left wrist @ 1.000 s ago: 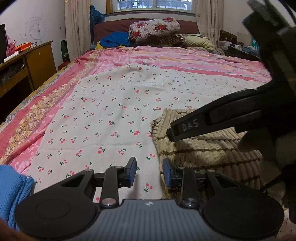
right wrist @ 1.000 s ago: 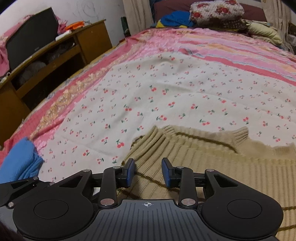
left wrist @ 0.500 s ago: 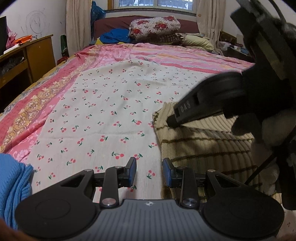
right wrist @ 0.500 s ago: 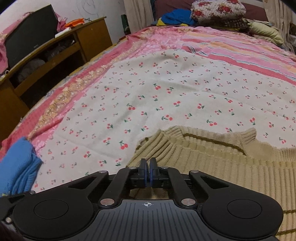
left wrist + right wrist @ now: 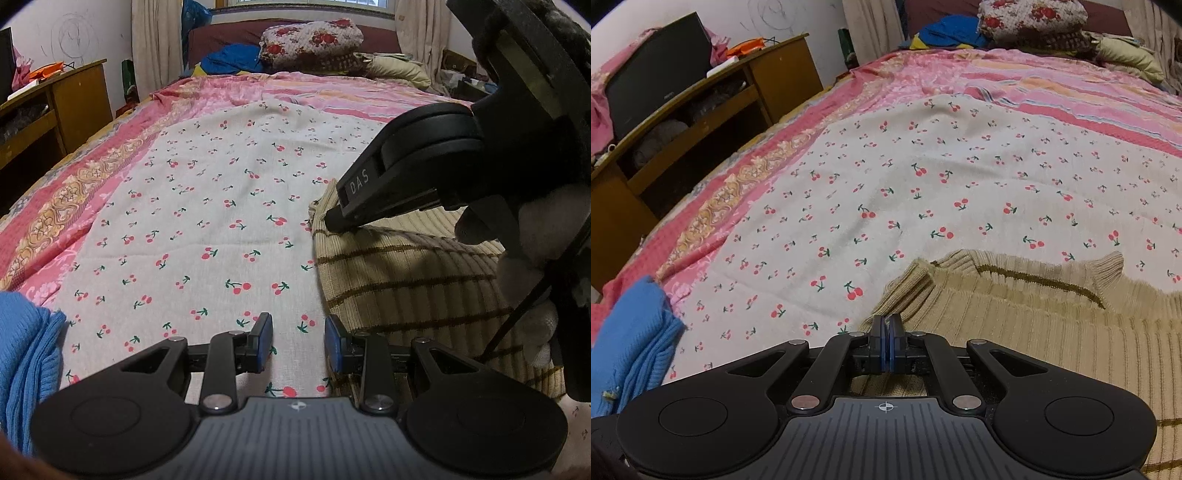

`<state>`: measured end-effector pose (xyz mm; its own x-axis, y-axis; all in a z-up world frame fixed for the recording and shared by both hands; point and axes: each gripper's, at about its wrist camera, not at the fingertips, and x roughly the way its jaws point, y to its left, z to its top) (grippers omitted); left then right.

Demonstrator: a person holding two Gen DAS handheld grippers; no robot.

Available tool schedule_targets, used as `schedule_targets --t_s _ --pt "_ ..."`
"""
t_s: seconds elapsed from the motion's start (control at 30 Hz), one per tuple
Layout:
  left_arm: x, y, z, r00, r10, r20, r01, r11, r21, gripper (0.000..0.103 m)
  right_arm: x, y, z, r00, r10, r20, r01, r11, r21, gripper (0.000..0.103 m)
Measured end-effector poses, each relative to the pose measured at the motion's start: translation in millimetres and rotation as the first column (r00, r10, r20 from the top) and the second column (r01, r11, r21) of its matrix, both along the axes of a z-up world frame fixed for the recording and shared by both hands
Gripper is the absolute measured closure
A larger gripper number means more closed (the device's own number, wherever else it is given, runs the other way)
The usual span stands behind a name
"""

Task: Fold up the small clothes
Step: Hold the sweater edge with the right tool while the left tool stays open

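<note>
Ribbed beige knit of the small sweater [image 5: 1034,332] lies on the bed's cherry-print sheet [image 5: 923,192], and my right gripper [image 5: 886,332], spread a second ago, now has its jaws pressed together on the sweater's near left edge; I judge a fold can begin. My left gripper [image 5: 298,341] stays spread over bare sheet beside the sweater. Only its view shows the right gripper from outside; farther off, a blue garment [image 5: 631,332] and wooden desk [image 5: 768,77].

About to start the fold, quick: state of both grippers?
Left gripper: open, holding nothing.
Right gripper: closed on the edge of the beige sweater.
</note>
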<state>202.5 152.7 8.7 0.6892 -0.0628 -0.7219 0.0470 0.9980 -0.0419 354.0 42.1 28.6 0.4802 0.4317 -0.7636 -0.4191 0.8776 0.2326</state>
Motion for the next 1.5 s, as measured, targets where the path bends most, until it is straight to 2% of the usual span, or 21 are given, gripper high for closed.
schedule_targets --t_s 0.53,0.6,0.83,1.2,1.37,1.5 --pt "-3 0 4 1.0 0.002 0.001 -0.002 1.0 -0.001 0.065 -3 0 3 1.0 0.004 0.016 -0.003 1.0 -0.02 0.098" --pt "-4 0 4 1.0 0.004 0.002 -0.004 1.0 0.0 0.065 -3 1 3 1.0 0.008 0.018 -0.007 1.0 -0.026 0.095" --pt "-7 -1 4 1.0 0.005 0.004 -0.005 1.0 0.01 0.065 -9 2 6 0.999 0.019 0.048 -0.017 0.998 -0.055 0.094" --pt "-10 -4 9 1.0 0.01 0.005 -0.011 1.0 0.012 0.065 -21 -10 15 0.997 0.028 0.075 -0.023 0.998 -0.067 0.09" --pt "-12 -6 13 1.0 0.01 0.009 -0.01 1.0 0.014 0.065 -22 -10 20 0.997 0.036 0.073 -0.033 0.999 -0.04 0.085" --pt "-12 -7 12 1.0 0.012 0.004 -0.012 1.0 0.014 0.065 -30 -10 26 0.993 0.05 0.107 -0.044 0.998 -0.053 0.085"
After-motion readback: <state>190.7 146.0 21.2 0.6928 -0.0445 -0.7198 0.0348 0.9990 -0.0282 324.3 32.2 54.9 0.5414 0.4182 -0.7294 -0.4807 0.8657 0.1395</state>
